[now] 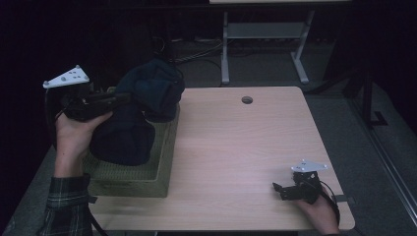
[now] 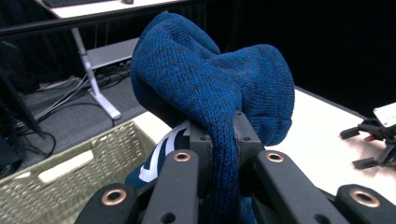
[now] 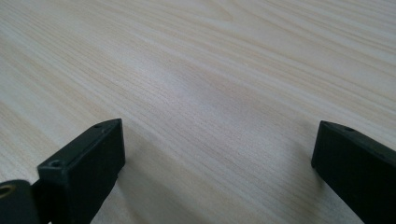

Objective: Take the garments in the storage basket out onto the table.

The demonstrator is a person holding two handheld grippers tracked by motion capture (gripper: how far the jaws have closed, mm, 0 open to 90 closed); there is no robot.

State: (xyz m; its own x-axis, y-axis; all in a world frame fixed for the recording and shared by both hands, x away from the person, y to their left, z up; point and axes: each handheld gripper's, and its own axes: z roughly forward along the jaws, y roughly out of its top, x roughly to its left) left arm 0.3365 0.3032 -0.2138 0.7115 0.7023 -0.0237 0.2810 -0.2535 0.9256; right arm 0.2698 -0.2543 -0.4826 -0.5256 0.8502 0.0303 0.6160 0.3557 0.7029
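A dark blue knitted garment [image 1: 147,93] hangs above the woven green basket [image 1: 162,169] at the table's left. My left gripper [image 1: 123,98] is shut on a fold of this knitted garment [image 2: 210,93], with the cloth pinched between its jaws, and holds it lifted over the basket [image 2: 56,172]. A blue and white striped cloth [image 2: 159,151] shows under the jaws. More dark cloth [image 1: 120,140] lies heaped in the basket. My right gripper [image 1: 278,190] rests low on the wooden table [image 1: 236,147] at the front right, its jaws wide apart with bare tabletop [image 3: 210,93] between them.
A round cable hole [image 1: 247,100] sits near the table's far edge. Behind the table stands a white metal desk frame [image 1: 265,34] with cables on the floor. The right gripper [image 2: 373,140] also shows far off in the left gripper view.
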